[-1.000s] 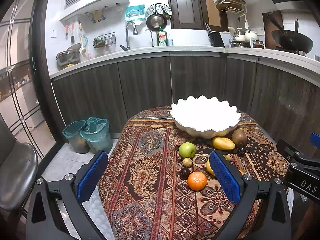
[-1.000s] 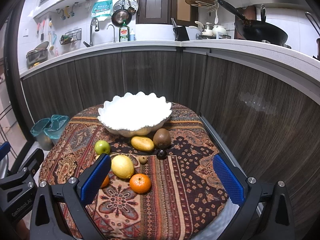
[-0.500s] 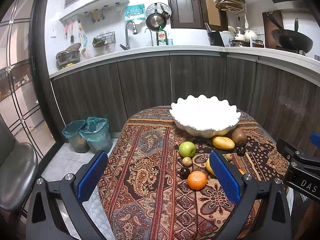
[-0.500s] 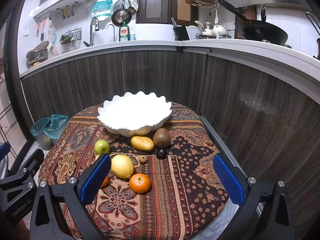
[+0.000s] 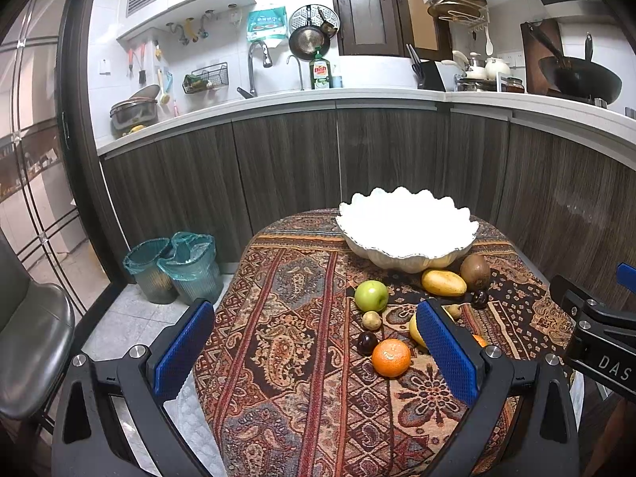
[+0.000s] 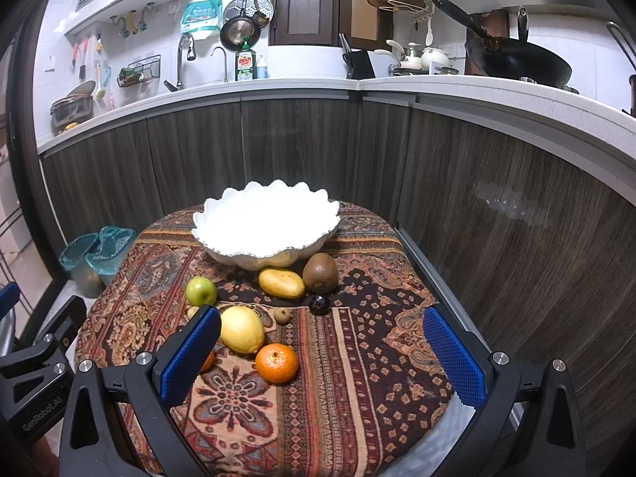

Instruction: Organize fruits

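A white scalloped bowl [image 5: 405, 228] [image 6: 266, 224] sits at the far side of a small table with a patterned cloth [image 5: 302, 318]. In front of it lie a green apple [image 6: 201, 291], a mango [image 6: 281, 282], a kiwi [image 6: 320, 272], a lemon [image 6: 241, 329], an orange mandarin [image 6: 276, 362] [image 5: 391, 357], dark plums [image 6: 319, 304] and small brown fruits [image 6: 282, 315]. My left gripper [image 5: 314, 351] and right gripper [image 6: 322, 357] both hover open above the near edge of the table, holding nothing. A second mandarin is partly hidden behind my right gripper's left finger.
Dark wood cabinets and a white counter [image 6: 437, 91] curve close behind and to the right of the table. Two teal-lined bins [image 5: 175, 266] stand on the floor at the left. A grey chair seat [image 5: 28, 330] is at the far left.
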Demonstrator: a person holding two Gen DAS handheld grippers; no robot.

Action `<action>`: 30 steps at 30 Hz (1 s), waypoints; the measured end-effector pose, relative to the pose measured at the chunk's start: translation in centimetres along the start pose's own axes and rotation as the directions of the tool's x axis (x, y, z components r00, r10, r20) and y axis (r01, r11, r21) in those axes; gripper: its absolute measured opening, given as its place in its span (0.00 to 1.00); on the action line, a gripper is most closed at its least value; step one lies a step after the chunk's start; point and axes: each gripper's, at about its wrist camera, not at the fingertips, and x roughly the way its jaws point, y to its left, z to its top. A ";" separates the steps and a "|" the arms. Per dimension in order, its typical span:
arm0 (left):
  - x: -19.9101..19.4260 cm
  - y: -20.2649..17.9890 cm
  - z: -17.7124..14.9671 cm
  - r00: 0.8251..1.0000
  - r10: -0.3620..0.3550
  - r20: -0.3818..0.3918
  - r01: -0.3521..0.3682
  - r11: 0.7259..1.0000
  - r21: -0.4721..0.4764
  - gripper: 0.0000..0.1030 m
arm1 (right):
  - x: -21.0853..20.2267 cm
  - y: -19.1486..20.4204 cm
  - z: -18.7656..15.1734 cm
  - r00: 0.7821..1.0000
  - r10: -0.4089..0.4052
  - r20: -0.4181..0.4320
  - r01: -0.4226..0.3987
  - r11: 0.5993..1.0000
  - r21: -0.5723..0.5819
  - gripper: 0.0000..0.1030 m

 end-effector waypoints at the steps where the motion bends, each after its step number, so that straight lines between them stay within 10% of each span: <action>1: 0.0 0.0 0.0 1.000 0.000 -0.002 0.000 1.000 0.002 1.00 | 0.0 -0.1 0.0 1.000 0.000 -0.001 0.000 1.000 0.000 1.00; 30: 6.6 -3.1 -2.6 0.989 -0.065 -0.134 0.076 0.994 0.079 1.00 | 5.7 -0.8 -1.8 0.992 0.015 -0.128 -0.012 1.000 0.020 1.00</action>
